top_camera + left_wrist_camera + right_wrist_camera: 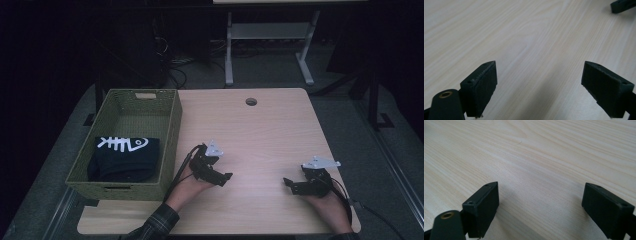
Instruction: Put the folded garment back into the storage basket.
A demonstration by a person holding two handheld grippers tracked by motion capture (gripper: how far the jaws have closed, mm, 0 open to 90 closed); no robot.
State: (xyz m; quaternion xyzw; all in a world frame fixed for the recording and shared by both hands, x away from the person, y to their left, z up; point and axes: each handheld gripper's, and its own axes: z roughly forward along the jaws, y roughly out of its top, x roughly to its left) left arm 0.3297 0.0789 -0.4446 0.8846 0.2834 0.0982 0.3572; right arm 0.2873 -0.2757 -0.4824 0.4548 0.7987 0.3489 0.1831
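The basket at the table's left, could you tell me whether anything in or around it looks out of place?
Nothing stands out: the green basket sits square on the table, with the folded black garment lying neatly inside.

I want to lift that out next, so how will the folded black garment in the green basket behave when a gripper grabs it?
The black garment is folded cloth, so it will probably sag and unfold if pinched at one spot. It looks light for its bulk. The woven basket walls may snag it.

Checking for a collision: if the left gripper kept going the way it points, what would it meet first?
Probably the right gripper: the left gripper points across bare table towards it, open and holding nothing. Depth is uncertain.
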